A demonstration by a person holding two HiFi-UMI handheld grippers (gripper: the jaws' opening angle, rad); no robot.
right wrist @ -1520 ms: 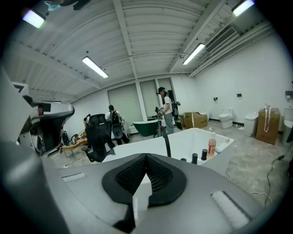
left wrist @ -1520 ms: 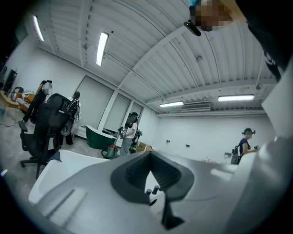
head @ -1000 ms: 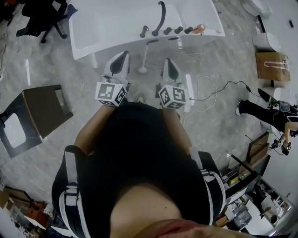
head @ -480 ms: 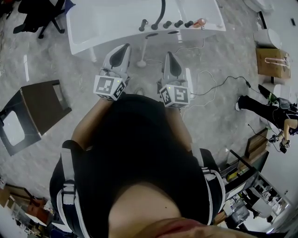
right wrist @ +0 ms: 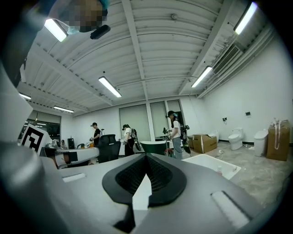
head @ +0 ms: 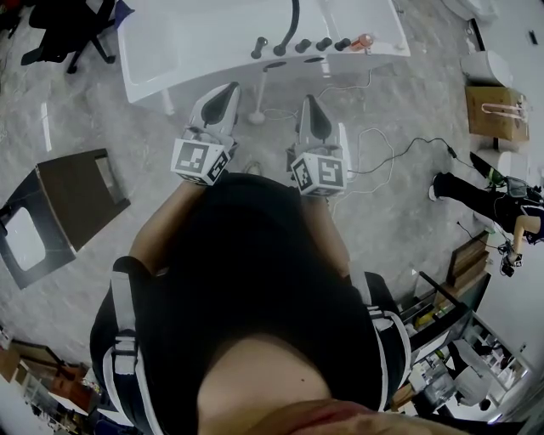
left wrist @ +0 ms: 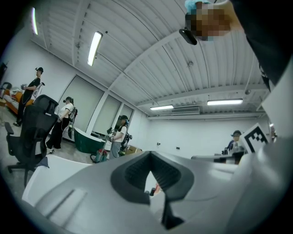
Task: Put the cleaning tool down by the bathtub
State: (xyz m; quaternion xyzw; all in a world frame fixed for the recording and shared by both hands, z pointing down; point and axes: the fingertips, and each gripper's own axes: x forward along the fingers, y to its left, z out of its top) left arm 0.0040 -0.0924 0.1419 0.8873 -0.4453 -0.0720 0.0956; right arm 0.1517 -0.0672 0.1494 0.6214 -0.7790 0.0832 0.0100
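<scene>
Right now holding both grippers out ahead of the torso, side by side, pointing toward the white bathtub (head: 195, 51)

Holding the left gripper (head: 229, 88) with jaws closed tip to tip, gripping nothing. Seeing only a small triangular gap under the tips in the left gripper view, with tub fittings peeking through it

Holding the right gripper (head: 306, 98) closed as well, pads meeting at the tips, carrying nothing

Spotting the cleaning tool (head: 256, 115) on the floor, between the two gripper tips in head view. Resting its round base on the floor just beside the tub and leaning its thin white shaft up under the tub's near edge. Touching neither gripper

Noting a black spout (head: 294, 21) and a row of dark knobs (head: 310, 44) along the tub's near rim, plus a small copper-coloured item (head: 364, 40) at the row's right end

Also noting a white cable (head: 367, 140) looping over the floor right of the right gripper, and a white bar-shaped thing (head: 342, 140) just beside that gripper; hard to tell what it is

Elsewhere seeing a dark flat panel (head: 81, 200) lying well apart to the left, an office chair (head: 64, 30) near the tub's far left corner, a cardboard box (head: 497, 115) at the right and another person (head: 501, 208) at the right edge

Picking out a toilet (right wrist: 236, 136) by the far wall in the right gripper view
</scene>
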